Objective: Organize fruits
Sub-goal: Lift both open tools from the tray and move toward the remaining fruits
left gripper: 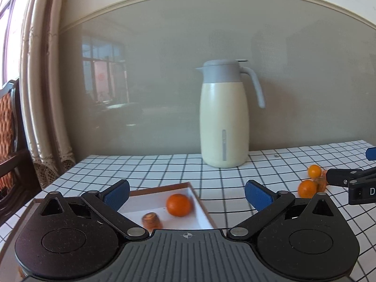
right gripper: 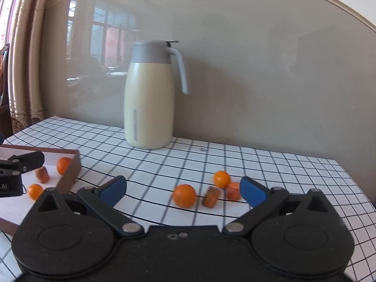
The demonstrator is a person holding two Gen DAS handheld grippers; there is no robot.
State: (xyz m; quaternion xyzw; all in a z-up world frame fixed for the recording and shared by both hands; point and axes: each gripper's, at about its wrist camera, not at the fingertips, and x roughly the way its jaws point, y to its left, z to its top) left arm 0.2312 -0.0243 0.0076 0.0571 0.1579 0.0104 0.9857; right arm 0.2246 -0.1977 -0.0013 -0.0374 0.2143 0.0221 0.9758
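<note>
On the checked tablecloth (right gripper: 164,164) we count the following.

Tray (right gripper: 70,171): brown-walled, white inside, at the left of the table. In it we see two oranges, one by the far right wall (right gripper: 63,165) and one nearer the front (right gripper: 35,191), with a brown cylindrical piece (right gripper: 42,174) between them.

Loose fruit, right of the tray and well apart from it: a larger orange (right gripper: 184,195), a smaller orange (right gripper: 221,179) behind it, and two stubby orange-brown pieces, one tilted (right gripper: 211,197) and one (right gripper: 233,191) just beside the smaller orange.

Jug (right gripper: 149,98): cream body, grey lid and handle, upright at the back against the wall. A small metal bit (right gripper: 203,149) lies to its right.

Left gripper (left gripper: 187,193): we find its blue-padded fingers spread wide over the tray, holding nothing, an orange and the brown piece lying below between them.

Right gripper (right gripper: 184,189): fingers likewise spread and empty, held low in front of the loose fruit, the larger orange between its tips.
</note>
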